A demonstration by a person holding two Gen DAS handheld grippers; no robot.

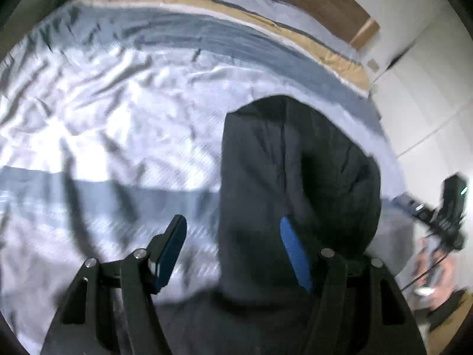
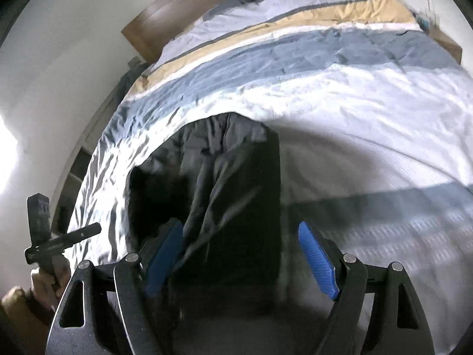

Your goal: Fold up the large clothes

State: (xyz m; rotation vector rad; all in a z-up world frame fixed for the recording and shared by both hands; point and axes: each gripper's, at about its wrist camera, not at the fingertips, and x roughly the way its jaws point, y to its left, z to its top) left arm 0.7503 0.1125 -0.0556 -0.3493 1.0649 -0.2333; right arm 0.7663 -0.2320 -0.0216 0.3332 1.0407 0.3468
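A dark, folded garment point(image 1: 295, 177) lies on the striped duvet, a narrow upright block with a seam down its middle. In the right wrist view the same garment point(image 2: 233, 201) fills the centre. My left gripper point(image 1: 233, 220) hovers over the garment's near left edge, jaws open, with only its right pad above the cloth. My right gripper point(image 2: 239, 223) stands open over the garment's near end, and the cloth lies below the gap without either pad pressing on it. Both views are smeared by motion.
The duvet point(image 2: 354, 103) has white, blue-grey and tan bands and covers the bed up to a wooden headboard point(image 2: 177, 9). White walls flank the bed. A person's hand point(image 2: 50, 281) holds the other tool's black body point(image 1: 449, 207) beside the bed edge.
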